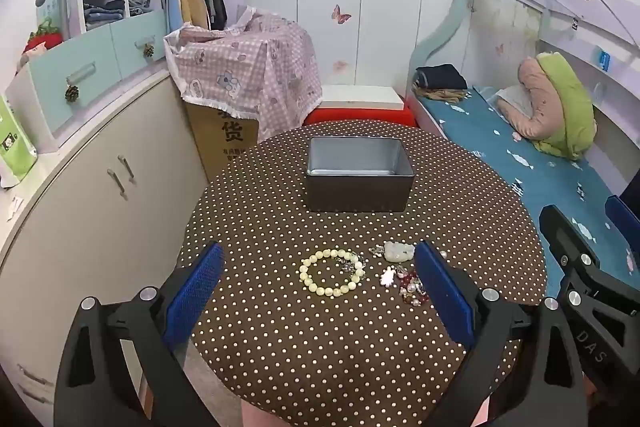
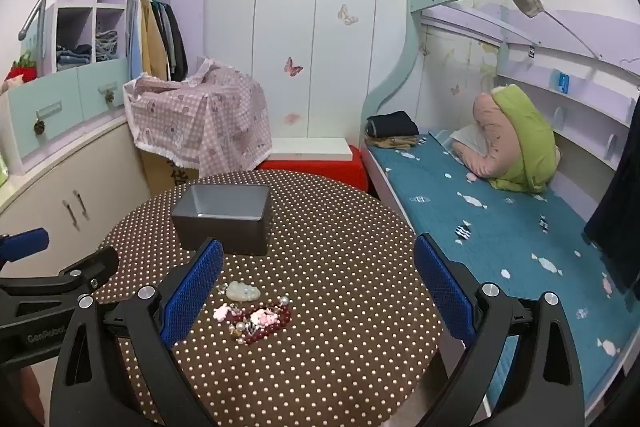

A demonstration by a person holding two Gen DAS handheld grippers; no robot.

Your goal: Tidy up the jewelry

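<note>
I am holding my left gripper and right gripper above the brown polka-dot tabletop, both jaws spread wide, gripping nothing. Nearer me than the grey rectangular metal tin are lying the pale-yellow beaded bracelet, the white carved pendant and the dark-red beaded bracelet.

On the bench, the tin sits at 12 o'clock. The bead bracelet lies near 6, pendant and charm bracelet at its 3 o'clock.
</note>
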